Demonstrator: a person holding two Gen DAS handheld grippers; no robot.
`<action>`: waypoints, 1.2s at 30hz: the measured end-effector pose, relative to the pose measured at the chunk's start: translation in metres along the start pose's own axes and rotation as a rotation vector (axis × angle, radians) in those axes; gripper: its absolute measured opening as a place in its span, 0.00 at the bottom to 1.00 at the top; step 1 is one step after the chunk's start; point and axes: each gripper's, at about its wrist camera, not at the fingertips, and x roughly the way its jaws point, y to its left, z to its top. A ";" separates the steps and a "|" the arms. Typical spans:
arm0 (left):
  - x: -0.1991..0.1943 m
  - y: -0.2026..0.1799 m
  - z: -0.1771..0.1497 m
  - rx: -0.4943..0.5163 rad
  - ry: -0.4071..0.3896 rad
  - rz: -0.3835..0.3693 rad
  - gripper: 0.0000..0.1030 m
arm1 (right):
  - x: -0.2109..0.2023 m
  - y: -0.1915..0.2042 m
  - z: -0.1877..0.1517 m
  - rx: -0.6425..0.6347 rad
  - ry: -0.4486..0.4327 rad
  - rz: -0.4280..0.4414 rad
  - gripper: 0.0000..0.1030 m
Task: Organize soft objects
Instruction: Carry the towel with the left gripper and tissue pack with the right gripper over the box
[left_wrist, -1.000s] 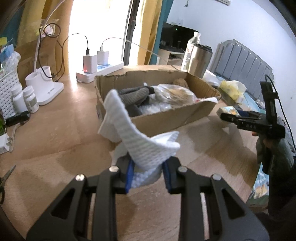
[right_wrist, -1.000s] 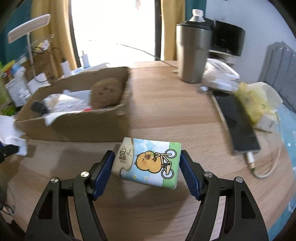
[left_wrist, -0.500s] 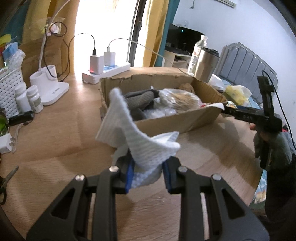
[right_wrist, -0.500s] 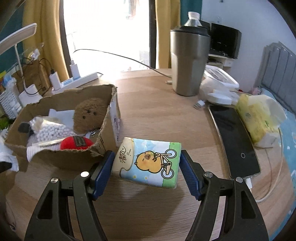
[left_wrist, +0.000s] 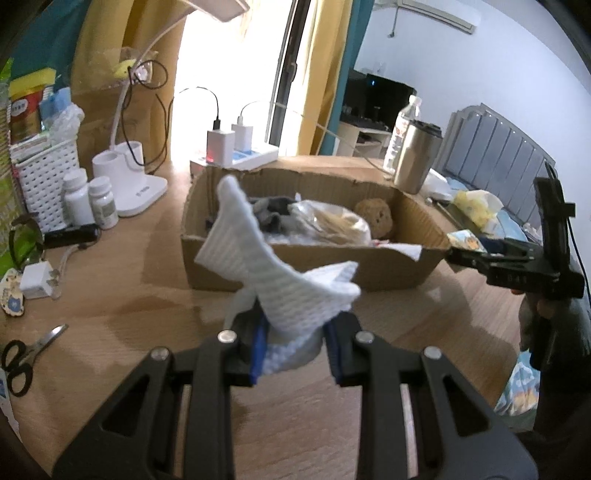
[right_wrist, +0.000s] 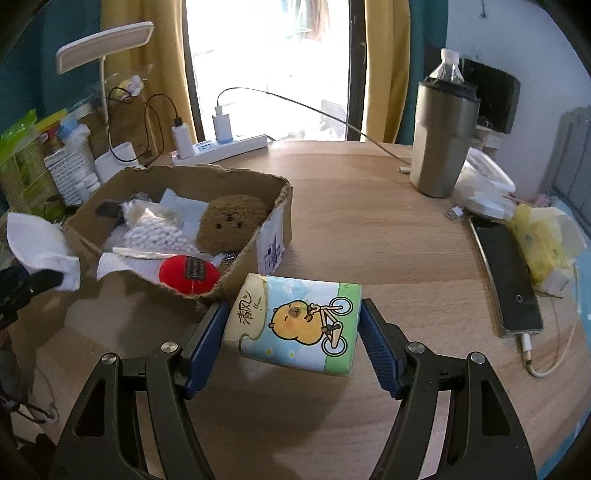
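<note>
Now cardboard box (right_wrist: 273, 225) looms nearer, angled.

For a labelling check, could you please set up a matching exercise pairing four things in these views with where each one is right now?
Things:
1. white cloth
2. tissue pack
3. brown plush toy
4. steel tumbler

Places:
A. lying inside the cardboard box
B. standing on the table, beyond the box
C. clamped in the left gripper
D. clamped in the right gripper

Pairs: 1-C, 2-D, 3-A, 4-B
</note>
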 end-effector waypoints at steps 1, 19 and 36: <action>-0.003 0.000 0.001 0.003 -0.008 -0.002 0.27 | -0.004 0.001 0.000 0.003 -0.005 0.000 0.72; -0.026 0.006 0.028 0.028 -0.107 -0.027 0.27 | -0.047 0.029 0.023 -0.019 -0.122 0.040 0.72; -0.001 0.009 0.050 0.029 -0.108 -0.039 0.27 | -0.024 0.067 0.046 -0.062 -0.137 0.135 0.72</action>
